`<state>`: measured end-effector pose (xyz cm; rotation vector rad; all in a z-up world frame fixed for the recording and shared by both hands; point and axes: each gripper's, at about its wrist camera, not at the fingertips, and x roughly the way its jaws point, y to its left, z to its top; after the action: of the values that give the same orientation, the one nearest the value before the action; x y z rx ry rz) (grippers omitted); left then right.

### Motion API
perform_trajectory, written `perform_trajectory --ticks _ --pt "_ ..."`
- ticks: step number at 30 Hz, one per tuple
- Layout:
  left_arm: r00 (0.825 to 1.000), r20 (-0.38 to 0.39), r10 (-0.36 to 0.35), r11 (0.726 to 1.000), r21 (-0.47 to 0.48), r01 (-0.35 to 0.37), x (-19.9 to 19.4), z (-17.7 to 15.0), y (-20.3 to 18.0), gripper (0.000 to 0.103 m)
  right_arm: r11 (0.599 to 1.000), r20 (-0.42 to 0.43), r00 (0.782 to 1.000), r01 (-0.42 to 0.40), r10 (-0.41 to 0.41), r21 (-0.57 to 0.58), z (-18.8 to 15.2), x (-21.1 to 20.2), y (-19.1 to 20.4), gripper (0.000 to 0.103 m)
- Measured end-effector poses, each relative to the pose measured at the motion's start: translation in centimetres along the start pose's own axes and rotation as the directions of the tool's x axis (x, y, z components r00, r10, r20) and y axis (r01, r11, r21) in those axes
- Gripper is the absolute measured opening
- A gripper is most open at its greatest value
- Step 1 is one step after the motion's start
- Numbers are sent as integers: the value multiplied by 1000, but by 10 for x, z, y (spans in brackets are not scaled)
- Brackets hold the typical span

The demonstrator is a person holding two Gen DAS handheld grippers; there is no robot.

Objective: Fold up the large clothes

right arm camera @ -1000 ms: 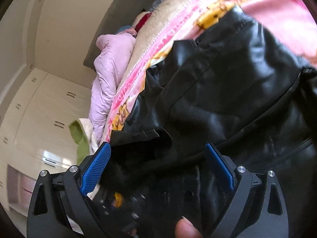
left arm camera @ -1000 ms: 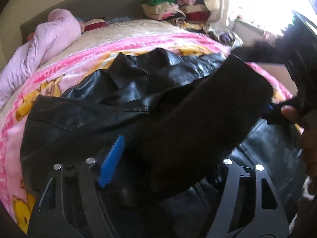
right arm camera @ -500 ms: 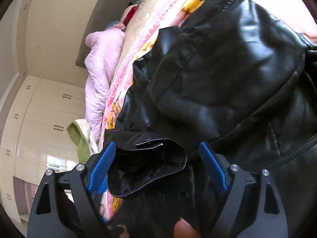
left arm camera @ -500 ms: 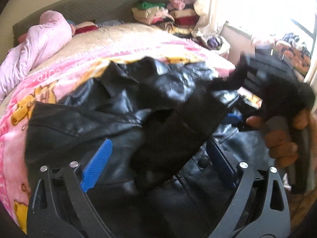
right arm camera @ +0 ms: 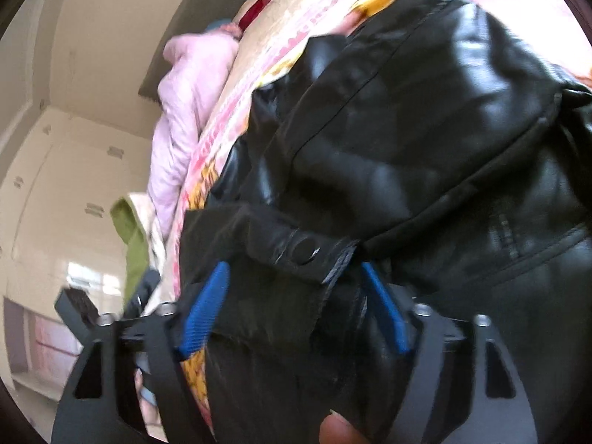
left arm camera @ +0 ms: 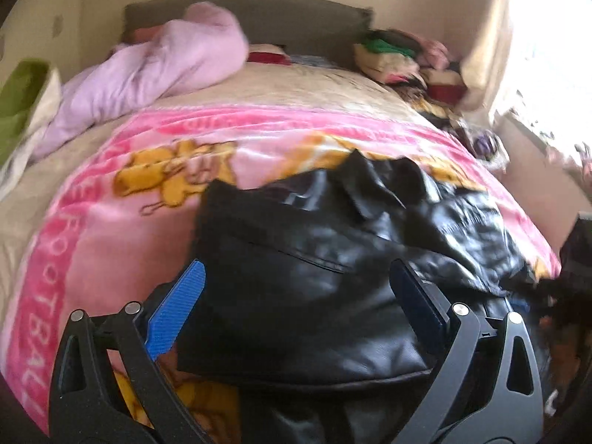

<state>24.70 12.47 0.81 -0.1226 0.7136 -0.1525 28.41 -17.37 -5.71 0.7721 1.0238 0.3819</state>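
Black jacket (left arm camera: pixel 325 288) between spread left tool (left arm camera: pixel 296 296) fingers

1. The black leather jacket (left arm camera: pixel 314 288) runs off my left view's near edge.
2. The jacket hides the pink blanket (left arm camera: pixel 111 229) beneath it.
3. Motion blur smears the clothes pile (left arm camera: pixel 392 55) at far right.
4. The right gripper (left arm camera: pixel 569 270) is cropped and blurred.

Bedroom surroundings, non-task items only.
Pink cartoon-print blanket (left arm camera: pixel 122 229) spread over bed; lilac quilt (left arm camera: pixel 159 63) bunched near grey headboard (left arm camera: pixel 296 11). Folded-clothes stack (left arm camera: pixel 388 55) at far right corner, beside pale curtain (left arm camera: pixel 492 37). Green cloth (left arm camera: pixel 18 103) at left edge. Cream wardrobe doors (right arm camera: pixel 59 185) noted in right wrist view, beyond bed.
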Motion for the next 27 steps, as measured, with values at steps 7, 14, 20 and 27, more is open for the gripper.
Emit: perform_trajectory --ticks 7,14,20,27 --pt "994 39 104 982 -163 -96 -14 4 51 93 921 161 974 204 -158 -332 9 -9 49 12" --pt "995 56 77 946 -319 -55 -21 4 86 93 811 337 925 329 -174 -483 26 -47 91 12" --pt "996 70 62 960 -277 -40 -17 8 70 93 763 407 888 413 -215 -498 52 -58 99 11" --pt "997 71 8 973 -229 8 3 9 49 93 721 472 839 501 -269 -480 67 -71 88 11"
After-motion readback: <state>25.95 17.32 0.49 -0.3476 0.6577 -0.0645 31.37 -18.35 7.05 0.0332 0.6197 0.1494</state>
